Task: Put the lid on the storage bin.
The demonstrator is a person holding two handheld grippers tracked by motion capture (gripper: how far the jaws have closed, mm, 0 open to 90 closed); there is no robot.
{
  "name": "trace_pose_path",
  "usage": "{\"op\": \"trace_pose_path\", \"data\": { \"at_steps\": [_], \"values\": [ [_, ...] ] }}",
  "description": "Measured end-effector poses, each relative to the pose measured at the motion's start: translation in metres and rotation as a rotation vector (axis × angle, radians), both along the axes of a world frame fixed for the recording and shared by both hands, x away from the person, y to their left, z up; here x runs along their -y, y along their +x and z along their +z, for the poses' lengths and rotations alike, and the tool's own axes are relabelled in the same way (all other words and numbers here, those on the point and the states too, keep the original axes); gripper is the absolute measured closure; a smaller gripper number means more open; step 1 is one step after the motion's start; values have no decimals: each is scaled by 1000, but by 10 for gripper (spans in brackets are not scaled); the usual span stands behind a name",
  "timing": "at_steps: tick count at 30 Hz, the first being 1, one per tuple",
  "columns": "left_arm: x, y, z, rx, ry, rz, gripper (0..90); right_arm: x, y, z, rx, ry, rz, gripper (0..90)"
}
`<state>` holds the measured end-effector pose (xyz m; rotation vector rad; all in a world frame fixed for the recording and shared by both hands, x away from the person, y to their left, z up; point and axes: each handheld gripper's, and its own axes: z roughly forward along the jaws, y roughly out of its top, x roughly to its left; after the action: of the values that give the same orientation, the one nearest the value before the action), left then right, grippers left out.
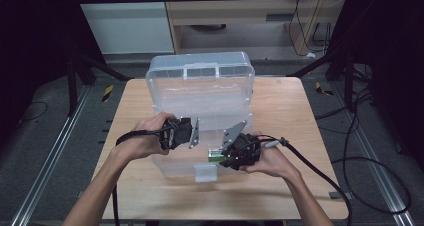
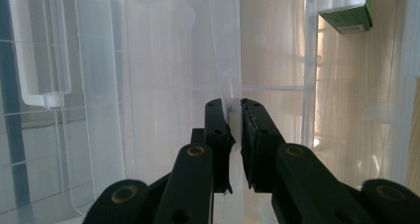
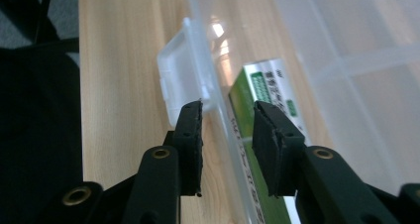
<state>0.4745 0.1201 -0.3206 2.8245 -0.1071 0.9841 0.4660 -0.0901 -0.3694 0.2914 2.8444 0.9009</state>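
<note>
High view: clear plastic storage box (image 1: 200,116) sits mid-table (image 1: 280,186), lid (image 1: 200,71) swung open and standing up at the far side. Everything below is placed relative to that box.

Left gripper (image 1: 192,134) is at the box's left wall. Left gripper view: jaws pressed together on the thin clear wall (image 2: 235,85), pinching it from inside and outside. Reason, as I judge it: I'm anchoring the box so it doesn't slide or tip while the other hand works at the front edge. The lid's white handle (image 2: 37,50) shows through the plastic at far left of that view.

Right gripper (image 1: 222,153) is at the box's front right, over the rim. Right gripper view: jaws spread, straddling the front wall (image 3: 218,100) with a gap on both sides, so nothing is gripped. One pad is outside the wall near the front latch tab (image 3: 181,75), the other inside above the green carton (image 3: 262,135).

Green carton lies flat on the box floor, tight against the front wall, near the front right corner. In the left gripper view it shows at the far end (image 2: 346,8).

Judgement: carton is delivered into the box and let go; spread jaws fit a release, not a pickup. Next likely move is clearing the rim, then lid down. Risk: the outer pad snagging the latch tab on the way out.
</note>
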Motion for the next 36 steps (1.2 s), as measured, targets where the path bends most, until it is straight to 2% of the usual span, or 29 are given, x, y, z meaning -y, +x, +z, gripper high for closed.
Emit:
{"op": "trace_pose_path", "data": {
  "at_steps": [9,14,20,30,36],
  "values": [
    [0,-1,-1,-3,-6,6,815,27,-1,11,3,107,-129,687],
    [0,-1,0,3,2,0,814,42,-2,18,7,193,-173,738],
    [0,-2,-1,-1,2,3,814,55,-1,28,23,272,-219,793],
    [0,-3,-1,-6,6,-1,813,71,10,43,41,399,-321,812],
    [0,-4,-2,-10,1,-2,812,80,19,48,84,453,-404,816]
  ]
}}
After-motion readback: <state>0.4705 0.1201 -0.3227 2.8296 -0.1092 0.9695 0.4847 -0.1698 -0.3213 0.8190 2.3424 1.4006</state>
